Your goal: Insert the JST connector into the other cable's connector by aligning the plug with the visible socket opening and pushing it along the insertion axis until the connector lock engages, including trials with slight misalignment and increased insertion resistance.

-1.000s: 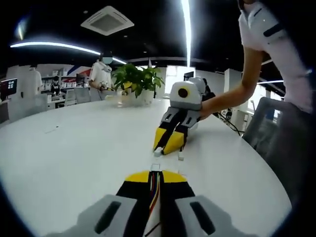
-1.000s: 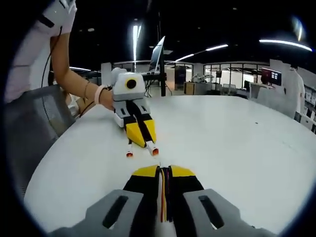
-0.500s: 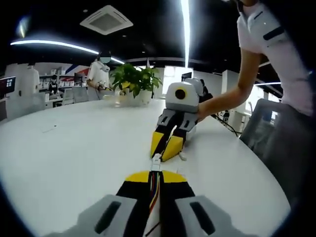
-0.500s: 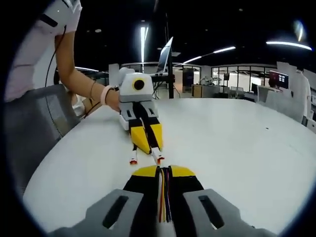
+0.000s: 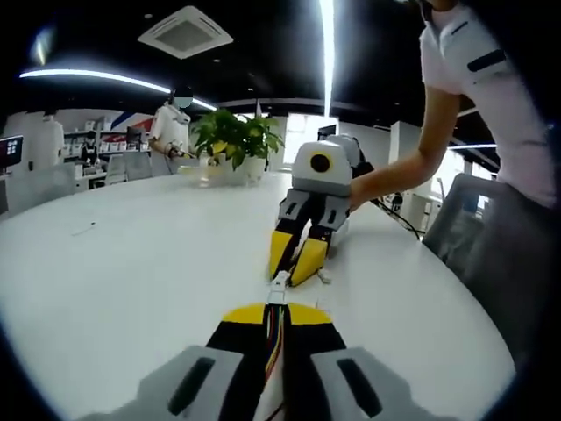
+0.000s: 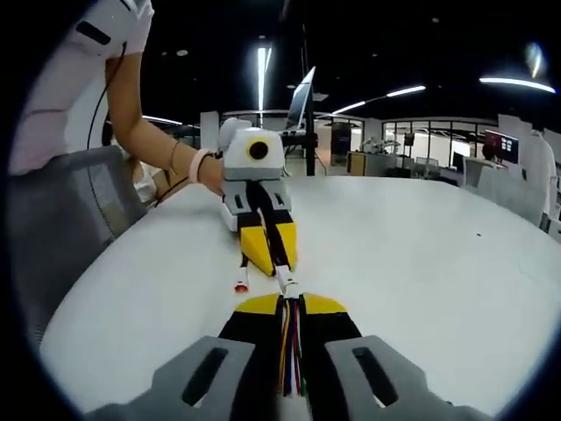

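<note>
Where the white surface (image 5: 131, 263) fills the left gripper view, the left gripper (image 5: 279, 309) has its jaws pinching a bundle of coloured wires (image 5: 274, 338); its small white connector (image 5: 280, 282) pokes forward, apparently touching the tip of the right gripper (image 5: 296, 263); in the right gripper view, the right gripper's jaws likewise clamp coloured wires (image 6: 292, 346), their connector (image 6: 287, 286) meeting the left gripper's.

On the table (image 5: 114, 263) we find the right gripper (image 5: 296, 263) before the left gripper (image 5: 269, 314), connectors (image 5: 279, 287) between them, potted plant (image 5: 235, 140) far behind
</note>
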Motion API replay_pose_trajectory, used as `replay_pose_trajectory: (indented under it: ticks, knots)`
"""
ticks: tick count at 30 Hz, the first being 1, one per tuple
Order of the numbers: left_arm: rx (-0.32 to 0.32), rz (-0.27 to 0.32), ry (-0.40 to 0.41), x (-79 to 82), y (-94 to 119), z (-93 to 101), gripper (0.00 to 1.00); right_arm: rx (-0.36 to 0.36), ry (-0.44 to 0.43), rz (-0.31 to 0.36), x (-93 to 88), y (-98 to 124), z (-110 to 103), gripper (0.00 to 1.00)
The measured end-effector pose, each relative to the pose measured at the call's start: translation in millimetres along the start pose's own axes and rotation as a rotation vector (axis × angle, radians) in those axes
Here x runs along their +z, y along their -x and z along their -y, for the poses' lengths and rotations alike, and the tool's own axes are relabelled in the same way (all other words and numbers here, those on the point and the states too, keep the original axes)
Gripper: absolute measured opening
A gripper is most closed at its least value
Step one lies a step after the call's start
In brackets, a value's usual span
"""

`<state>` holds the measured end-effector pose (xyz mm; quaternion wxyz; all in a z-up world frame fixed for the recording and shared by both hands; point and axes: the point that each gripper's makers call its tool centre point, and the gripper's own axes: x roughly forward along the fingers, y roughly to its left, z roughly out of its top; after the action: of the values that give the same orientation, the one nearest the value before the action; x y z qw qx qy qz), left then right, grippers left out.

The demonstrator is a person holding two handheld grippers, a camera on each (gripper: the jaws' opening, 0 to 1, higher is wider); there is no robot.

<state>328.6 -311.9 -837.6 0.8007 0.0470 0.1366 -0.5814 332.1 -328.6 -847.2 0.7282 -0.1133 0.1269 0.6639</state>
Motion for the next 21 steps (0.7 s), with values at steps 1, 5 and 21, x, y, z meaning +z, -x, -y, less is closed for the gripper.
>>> replay_pose_trajectory:
  ticks: [1, 5, 21]
  knots:
    - [-0.004, -0.001, -0.002, -0.3, -0.3, -1.3, 0.00, 0.003, -0.005, 0.004, 0.1, 0.7, 0.1, 0.04]
    - [-0.033, -0.007, -0.003, -1.3, -0.7, -3.3, 0.00, 0.013, 0.000, 0.004, -0.3, 1.7, -0.2, 0.04]
    - [-0.142, -0.027, -0.008, 0.4, -7.5, -5.2, 0.00, 0.111, 0.013, 0.017, 3.1, -0.4, -2.5, 0.04]
